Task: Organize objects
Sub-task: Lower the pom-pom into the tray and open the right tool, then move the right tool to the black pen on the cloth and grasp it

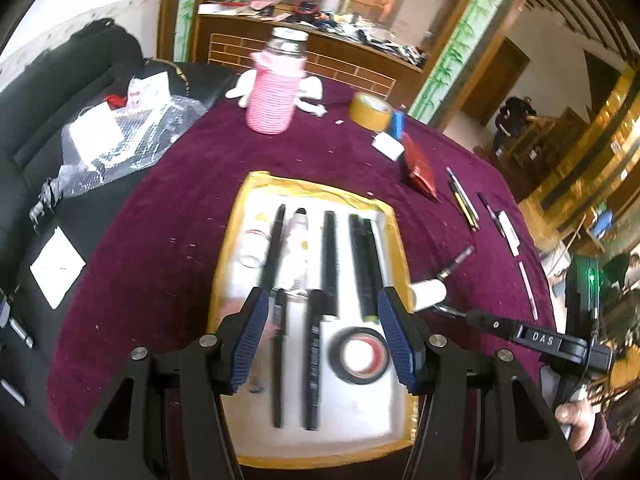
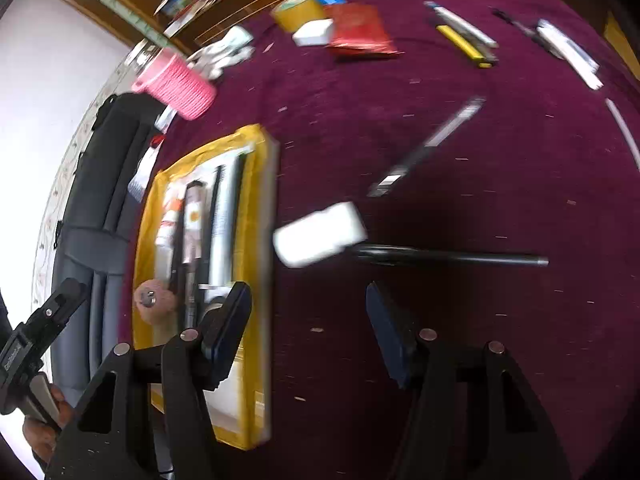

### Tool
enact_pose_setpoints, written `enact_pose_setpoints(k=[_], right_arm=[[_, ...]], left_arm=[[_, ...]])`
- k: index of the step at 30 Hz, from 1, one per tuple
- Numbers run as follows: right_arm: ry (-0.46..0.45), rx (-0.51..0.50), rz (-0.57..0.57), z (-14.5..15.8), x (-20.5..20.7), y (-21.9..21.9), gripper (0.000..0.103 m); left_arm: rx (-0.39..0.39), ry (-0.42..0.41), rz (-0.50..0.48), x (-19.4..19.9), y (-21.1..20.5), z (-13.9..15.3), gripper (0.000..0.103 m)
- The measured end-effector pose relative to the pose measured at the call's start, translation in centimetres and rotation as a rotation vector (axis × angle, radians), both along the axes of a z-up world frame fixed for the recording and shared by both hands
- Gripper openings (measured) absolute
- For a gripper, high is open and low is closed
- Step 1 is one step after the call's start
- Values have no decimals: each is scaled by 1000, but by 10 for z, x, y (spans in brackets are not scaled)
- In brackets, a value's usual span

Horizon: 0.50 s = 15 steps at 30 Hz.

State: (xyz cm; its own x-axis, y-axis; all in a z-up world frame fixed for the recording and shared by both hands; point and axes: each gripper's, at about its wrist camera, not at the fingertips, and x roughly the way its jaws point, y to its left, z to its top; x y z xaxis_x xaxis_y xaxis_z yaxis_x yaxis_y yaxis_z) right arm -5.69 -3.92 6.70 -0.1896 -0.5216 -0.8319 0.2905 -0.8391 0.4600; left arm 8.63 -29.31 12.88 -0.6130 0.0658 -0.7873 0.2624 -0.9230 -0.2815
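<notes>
A white tray with a yellow-taped rim (image 1: 316, 192) lies on the purple cloth. It holds several black pens (image 1: 312, 360), two white tubes (image 1: 298, 240) and a black tape roll (image 1: 360, 354). My left gripper (image 1: 322, 296) hovers open over the tray's near half, nothing between its pads. In the right wrist view the tray (image 2: 256, 200) is at the left. My right gripper (image 2: 307, 296) stands open above bare cloth beside it, holding nothing. A white bottle (image 2: 320, 234) lies just ahead, with a black pen (image 2: 448, 258) behind it and a blurred pen (image 2: 428, 148) farther off.
A pink knitted bottle (image 1: 274, 92), a yellow tape roll (image 1: 370, 110), a red packet (image 1: 420, 168) and more pens (image 1: 464, 204) lie toward the table's far and right side. A black sofa with bubble wrap (image 1: 120, 140) borders the left. A hand (image 1: 580, 420) holds the right gripper.
</notes>
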Motion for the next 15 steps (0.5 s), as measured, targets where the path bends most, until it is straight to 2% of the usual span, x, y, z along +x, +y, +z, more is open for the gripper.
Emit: enact_pose_setpoints(k=[8,10,15], right_arm=[[-43,-28,-67,-13,-15,68,59],[-49,-36,-64,-15,-17,77,59],[-11,-12,-22,-8,-15,80,59]], left_arm=[[-32,-59,-33,-3,64,-3,51],[-76,-70,-57,-5,84,-1,51],[-273,-61,-113,-5,131,9,51]])
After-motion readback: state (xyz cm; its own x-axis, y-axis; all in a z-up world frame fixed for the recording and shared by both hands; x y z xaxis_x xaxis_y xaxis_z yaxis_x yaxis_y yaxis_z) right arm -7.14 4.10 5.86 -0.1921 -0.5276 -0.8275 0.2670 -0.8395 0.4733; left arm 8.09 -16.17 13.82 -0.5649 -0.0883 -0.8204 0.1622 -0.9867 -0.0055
